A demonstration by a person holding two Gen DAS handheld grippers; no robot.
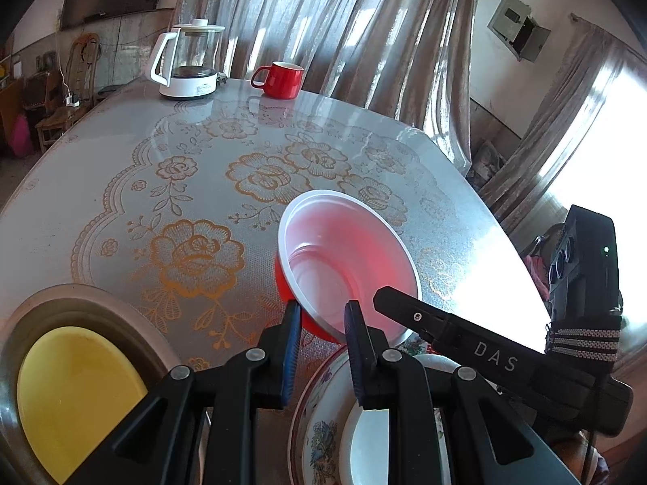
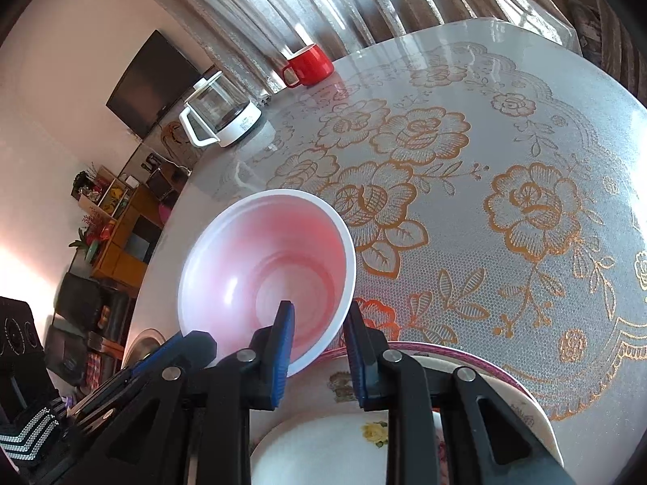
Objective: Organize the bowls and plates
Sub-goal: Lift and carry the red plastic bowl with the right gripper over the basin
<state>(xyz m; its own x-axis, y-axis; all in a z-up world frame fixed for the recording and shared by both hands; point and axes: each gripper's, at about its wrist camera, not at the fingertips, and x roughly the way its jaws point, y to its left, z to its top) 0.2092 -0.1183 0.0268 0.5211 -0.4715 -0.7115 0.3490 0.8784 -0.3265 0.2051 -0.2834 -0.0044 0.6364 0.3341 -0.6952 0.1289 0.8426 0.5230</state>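
Jaws of both my left gripper (image 1: 322, 325) and right gripper (image 2: 319, 325) clamp the tilted red plastic bowl's (image 1: 347, 258) white rim above the floral plates (image 2: 424, 367).

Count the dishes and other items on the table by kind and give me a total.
Bowls: 1, the red bowl, held at its rim by both grippers
Floral plates, stacked: 2
Yellow plate in a metal basin: 1 each, 2
Red mug: 1
Kettle: 1
Total: 7
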